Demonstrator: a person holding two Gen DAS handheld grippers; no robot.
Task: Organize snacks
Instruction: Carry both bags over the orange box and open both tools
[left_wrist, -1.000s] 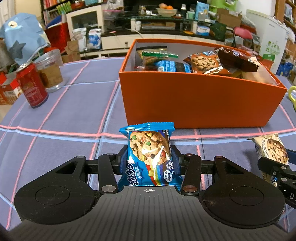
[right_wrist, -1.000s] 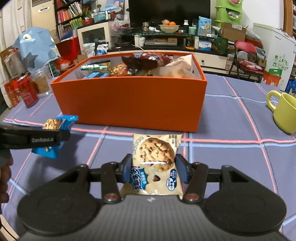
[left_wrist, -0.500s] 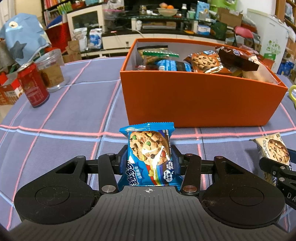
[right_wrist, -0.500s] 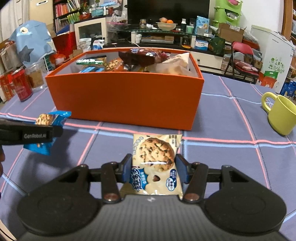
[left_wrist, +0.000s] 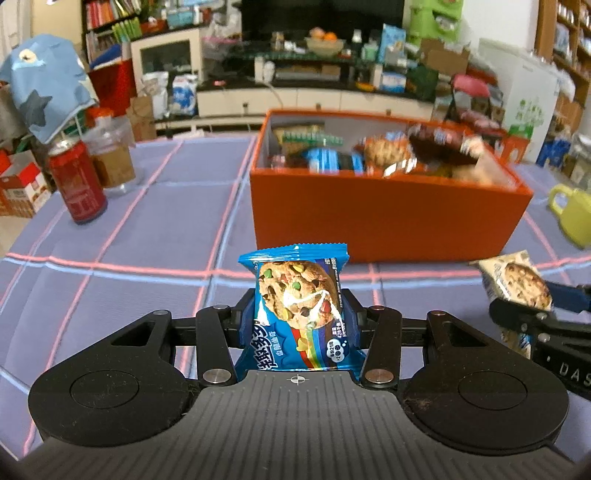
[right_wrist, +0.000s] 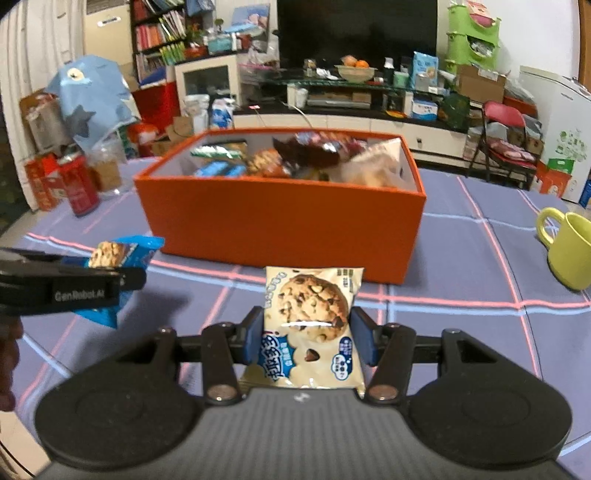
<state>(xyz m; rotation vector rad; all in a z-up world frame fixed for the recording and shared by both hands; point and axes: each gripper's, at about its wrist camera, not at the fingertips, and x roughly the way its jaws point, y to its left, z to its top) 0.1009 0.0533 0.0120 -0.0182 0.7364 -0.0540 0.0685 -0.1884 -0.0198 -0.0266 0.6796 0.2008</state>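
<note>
Both hands have lifted a little since a second ago, and the orange box (left_wrist: 388, 218) now sits lower in the left view, with more of the yellow mug (left_wrist: 576, 214) showing at the side. Now the left gripper (left_wrist: 297, 325) pinches a blue cookie pack (left_wrist: 297, 310) by its two sides and holds it up off the purple checked cloth (left_wrist: 147, 229). Next to it, the right gripper (right_wrist: 306, 339) pinches a cream cookie pack (right_wrist: 312, 325) the same way. Each pack stands upright between its blue pads, near the front wall of the box but not over it yet. Lots of snacks already fill the box, and some seem to poke up above the rim, though that part is blurry. I think the next job is to carry both packs up and over the wall and let them drop inside. One thing could go wrong: a pack could bump the front wall if it is not lifted high enough. Another is that the two grippers are close together, so they might knock each other. A pack could also land on the tall pile and slide back out. Off to the left stand a red can (left_wrist: 79, 184) and a clear jar (left_wrist: 110, 162), well out of the way.
</note>
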